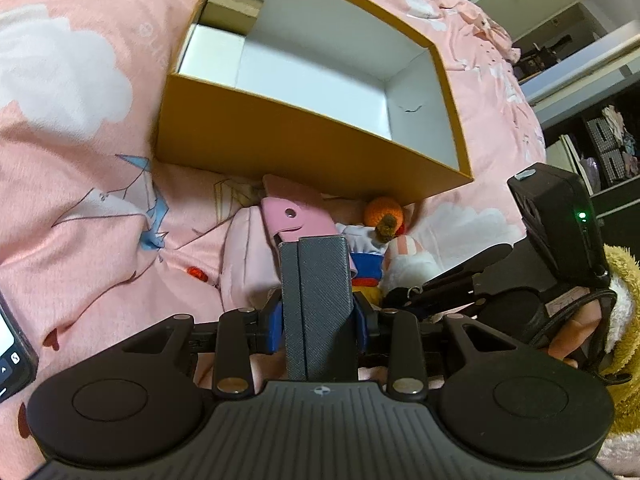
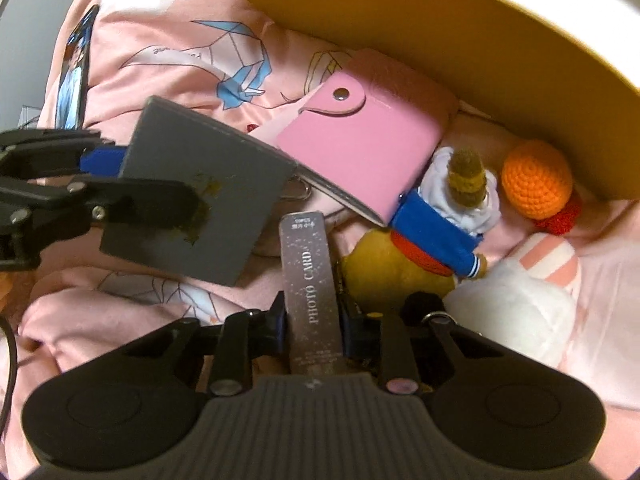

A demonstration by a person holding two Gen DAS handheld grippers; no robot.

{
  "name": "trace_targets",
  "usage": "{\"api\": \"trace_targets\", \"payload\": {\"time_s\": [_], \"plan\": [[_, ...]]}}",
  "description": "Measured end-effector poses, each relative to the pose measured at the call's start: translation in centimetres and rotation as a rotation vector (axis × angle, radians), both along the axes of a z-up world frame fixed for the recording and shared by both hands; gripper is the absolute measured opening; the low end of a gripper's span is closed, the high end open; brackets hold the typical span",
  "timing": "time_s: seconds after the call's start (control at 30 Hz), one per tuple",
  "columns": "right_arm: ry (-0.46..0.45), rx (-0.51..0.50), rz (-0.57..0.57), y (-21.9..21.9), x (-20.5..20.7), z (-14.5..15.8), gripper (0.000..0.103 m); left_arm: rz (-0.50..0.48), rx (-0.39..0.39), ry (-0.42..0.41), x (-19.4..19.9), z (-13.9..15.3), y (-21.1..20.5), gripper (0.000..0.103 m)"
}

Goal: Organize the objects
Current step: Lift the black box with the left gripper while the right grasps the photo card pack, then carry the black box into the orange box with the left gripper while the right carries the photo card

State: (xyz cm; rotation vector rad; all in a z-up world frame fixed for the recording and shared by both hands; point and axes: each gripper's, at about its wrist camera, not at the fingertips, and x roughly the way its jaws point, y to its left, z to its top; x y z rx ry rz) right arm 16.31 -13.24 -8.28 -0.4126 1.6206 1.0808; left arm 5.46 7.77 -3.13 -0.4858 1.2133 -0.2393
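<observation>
My left gripper (image 1: 318,312) is shut on a grey wallet (image 1: 316,300), held edge-on above the bed; the same wallet (image 2: 196,192) shows flat at the left of the right wrist view, clamped by the left gripper (image 2: 152,200). My right gripper (image 2: 314,320) is shut on a silvery photo card box (image 2: 310,288), standing upright between its jaws. A pink snap wallet (image 2: 360,152) lies on the blanket just ahead, also in the left wrist view (image 1: 296,220). An open yellow box (image 1: 304,140) with a white inside lies beyond it.
Plush toys lie beside the box: a sailor-suited doll (image 2: 440,216), an orange crochet ball (image 2: 536,180), a white plush (image 2: 516,308). A small tan box (image 1: 232,10) sits inside the yellow box. A phone (image 1: 12,344) lies at far left. Dark shelves (image 1: 600,140) stand right.
</observation>
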Motion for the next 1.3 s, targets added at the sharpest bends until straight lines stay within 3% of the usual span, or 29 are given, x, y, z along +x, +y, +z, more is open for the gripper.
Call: {"api": "trace_targets", "payload": {"time_s": [0.13, 0.53, 0.7, 0.8, 0.9, 1.03, 1.3], "plan": [[-0.061, 0.018, -0.003, -0.8, -0.1, 1.9, 0.025, -0.033, -0.022, -0.053, -0.2, 0.7, -0.3, 0.038], [-0.17, 0.222, -0.248, -5.4, 2.6, 9.9, 0.024, 0.02, -0.033, -0.33, 0.0, 6.7, -0.4, 0.038], [-0.298, 0.339, -0.37, -6.6, 4.7, 14.3, 0.024, 0.073, 0.054, -0.432, 1.8, 8.5, -0.9, 0.038], [-0.377, 0.378, -0.453, -6.3, 6.7, 15.4, 0.024, 0.08, 0.118, -0.47, 3.8, 8.6, -1.6, 0.038], [-0.427, 0.392, -0.533, -5.2, 8.7, 14.6, 0.024, 0.074, 0.16, -0.485, 6.1, 7.8, -2.3, 0.038], [-0.45, 0.358, -0.602, -3.7, 10.6, 11.6, 0.024, 0.099, 0.161, -0.452, 8.7, 5.3, -2.2, 0.038], [-0.385, 0.288, -0.692, -2.8, 13.2, 5.9, 0.024, 0.116, 0.13, -0.302, 11.7, 0.2, -1.4, 0.038]]}}
